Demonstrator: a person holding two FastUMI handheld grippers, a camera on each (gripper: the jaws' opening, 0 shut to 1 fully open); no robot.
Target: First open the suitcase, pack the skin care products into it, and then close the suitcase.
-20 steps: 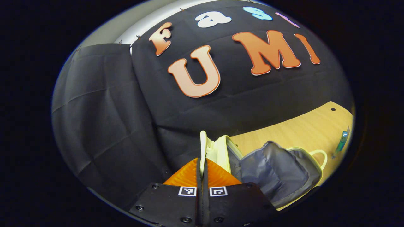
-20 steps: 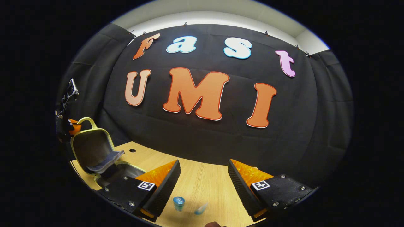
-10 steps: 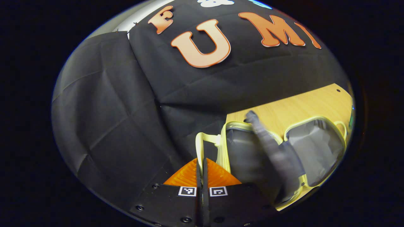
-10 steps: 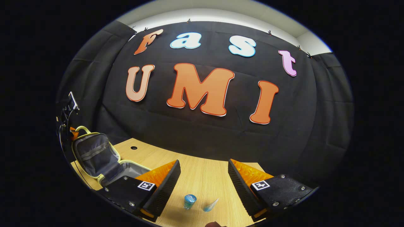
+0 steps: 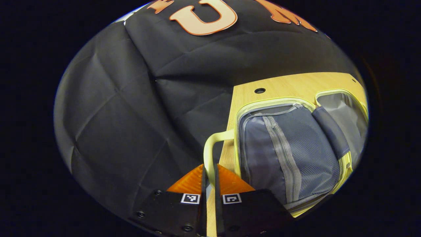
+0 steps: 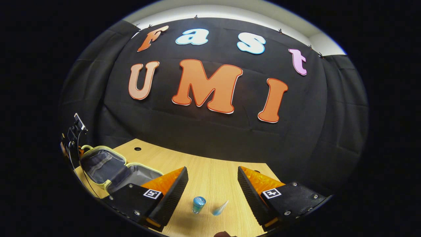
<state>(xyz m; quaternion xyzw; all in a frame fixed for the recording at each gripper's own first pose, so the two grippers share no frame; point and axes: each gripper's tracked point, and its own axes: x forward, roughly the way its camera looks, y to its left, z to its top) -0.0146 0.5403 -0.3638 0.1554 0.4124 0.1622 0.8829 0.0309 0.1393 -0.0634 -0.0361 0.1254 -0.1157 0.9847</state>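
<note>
A: What does the left gripper have?
B: Its fingers are nearly together, pinching the pale handle of the suitcase.

A: And the case?
B: It lies open on the table, the mesh-pocket half beside the handle, the other half farther off.

A: The right gripper?
B: Its fingers stand wide apart and hold nothing. It hangs above the table.

A: The products?
B: A small blue jar and a clear blue tube sit just beside each other on the table between those fingers. The case is well off to the left.
</note>
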